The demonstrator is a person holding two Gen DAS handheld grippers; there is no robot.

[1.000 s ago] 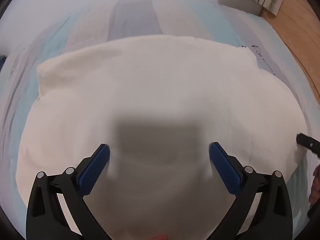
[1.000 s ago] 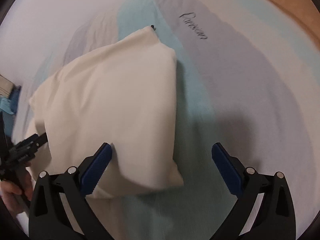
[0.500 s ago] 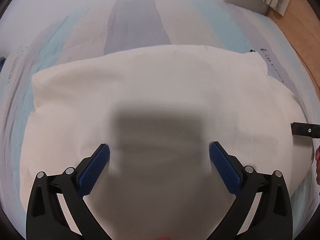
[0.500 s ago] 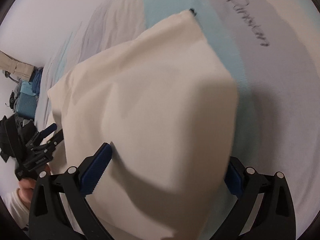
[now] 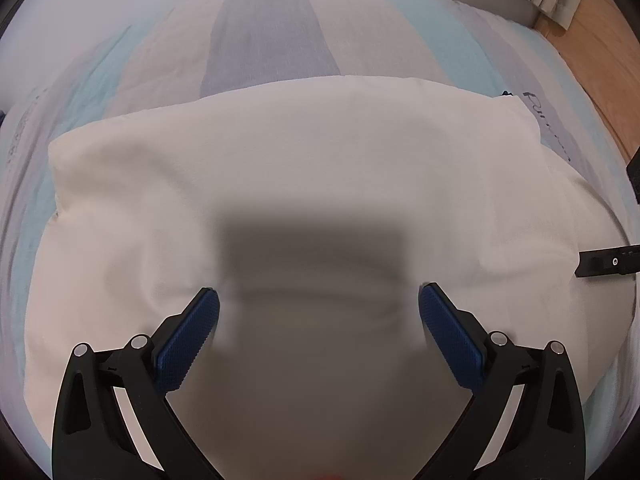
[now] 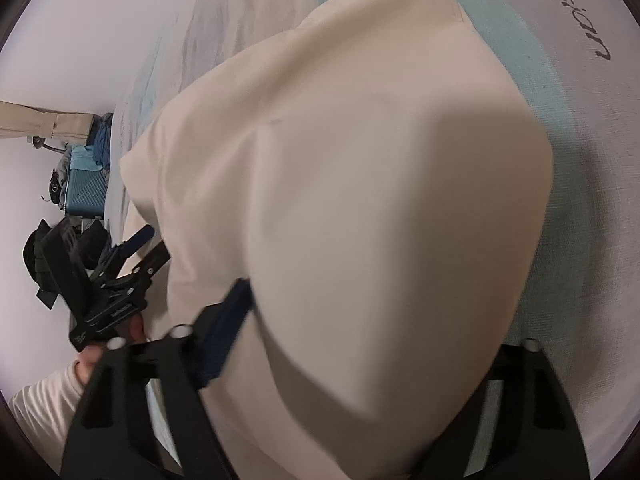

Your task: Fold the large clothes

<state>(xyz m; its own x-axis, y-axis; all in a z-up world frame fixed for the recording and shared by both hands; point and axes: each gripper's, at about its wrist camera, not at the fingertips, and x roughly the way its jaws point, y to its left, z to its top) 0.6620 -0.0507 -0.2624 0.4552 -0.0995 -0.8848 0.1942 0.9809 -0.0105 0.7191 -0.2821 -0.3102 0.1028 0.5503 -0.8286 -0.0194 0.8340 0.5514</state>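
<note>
Cream cloth, the large garment being folded, lies spread over a striped bedspread in bands of pale blue, beige and grey. In the left wrist view it fills the middle of the picture, its far edge running from nine o'clock across to two o'clock.

At nine o'clock in the right wrist view stands a teal suitcase, against a pale wall. Just below it, at about eight o'clock, the person's hand holds the left gripper. Its jaws stand wide apart, the blue pads hovering over the cloth with nothing between them, as the left wrist view shows.

Further right, the cloth bulges up in a thick fold across the centre of the right wrist view, from twelve o'clock down to six. The right gripper straddles that fold; its jaws are closing with the cloth between them. One blue pad lies against the fold at seven o'clock; the other is hidden behind the fabric, so I cannot tell whether the grip has taken.

At one o'clock, dark script lettering is printed on a grey band of the bedspread.
</note>
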